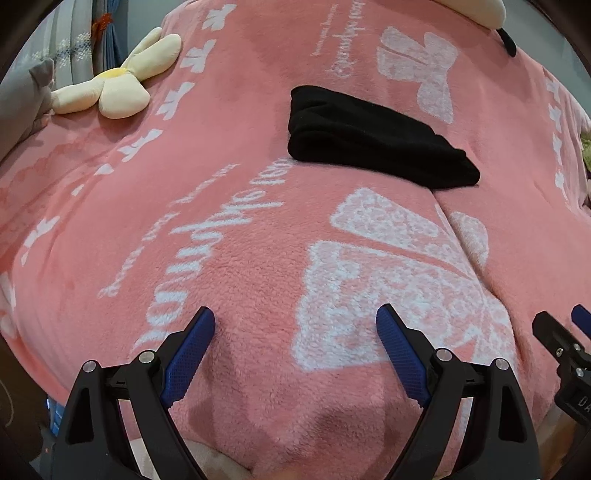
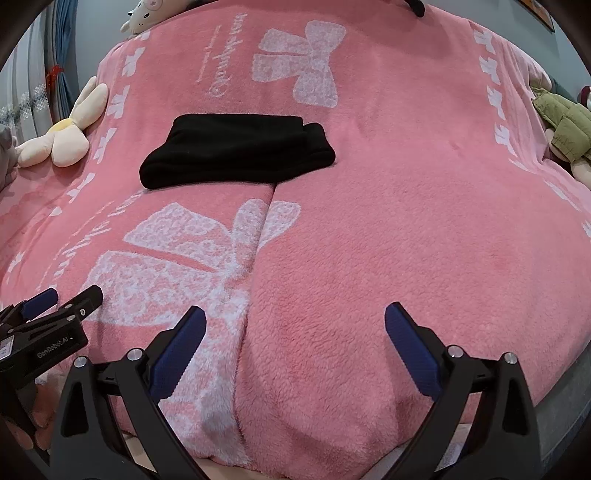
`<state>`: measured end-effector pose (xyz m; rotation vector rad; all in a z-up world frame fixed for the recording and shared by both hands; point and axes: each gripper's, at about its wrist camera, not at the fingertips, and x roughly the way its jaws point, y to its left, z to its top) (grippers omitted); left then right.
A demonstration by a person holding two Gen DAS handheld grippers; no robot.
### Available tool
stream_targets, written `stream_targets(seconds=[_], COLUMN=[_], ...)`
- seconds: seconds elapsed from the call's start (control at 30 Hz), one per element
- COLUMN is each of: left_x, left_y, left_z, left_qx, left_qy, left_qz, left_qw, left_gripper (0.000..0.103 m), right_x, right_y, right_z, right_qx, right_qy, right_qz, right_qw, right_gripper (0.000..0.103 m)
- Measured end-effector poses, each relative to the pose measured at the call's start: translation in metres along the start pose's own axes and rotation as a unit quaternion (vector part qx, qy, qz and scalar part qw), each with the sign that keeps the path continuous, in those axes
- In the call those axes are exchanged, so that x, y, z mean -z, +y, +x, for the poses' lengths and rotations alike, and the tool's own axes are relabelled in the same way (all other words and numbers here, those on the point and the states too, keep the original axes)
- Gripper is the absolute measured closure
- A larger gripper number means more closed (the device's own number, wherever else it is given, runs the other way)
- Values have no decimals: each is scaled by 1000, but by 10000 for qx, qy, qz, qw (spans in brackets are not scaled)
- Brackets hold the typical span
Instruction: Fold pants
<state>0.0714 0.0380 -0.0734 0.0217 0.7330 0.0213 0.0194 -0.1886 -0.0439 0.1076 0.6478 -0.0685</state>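
The black pants (image 1: 373,138) lie folded in a compact stack on the pink blanket (image 1: 258,258), in the middle of the bed; they also show in the right wrist view (image 2: 240,151). My left gripper (image 1: 295,317) is open and empty, low over the blanket well short of the pants. My right gripper (image 2: 295,317) is open and empty too, near the bed's front edge. Each gripper shows at the edge of the other's view, the right one (image 1: 569,336) and the left one (image 2: 55,306).
A cream flower plush (image 1: 114,81) lies at the far left of the bed. A white plush (image 2: 146,14) sits at the head. A green garment (image 2: 565,129) lies at the right edge. A crease (image 2: 258,240) runs through the blanket below the pants.
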Motion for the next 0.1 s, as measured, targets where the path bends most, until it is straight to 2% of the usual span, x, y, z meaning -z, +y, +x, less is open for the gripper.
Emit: stream_targets(seconds=[0.1], left_x=[1], left_y=[1], left_z=[-1], left_qx=[69], left_qy=[-20], left_qz=[-47], left_qw=[10000], left_gripper=[17], right_x=[-1], right_y=[0], right_z=[-1], right_qx=[8], right_qy=[-12], right_qz=[16], right_qw=[10000], right_gripper=[7])
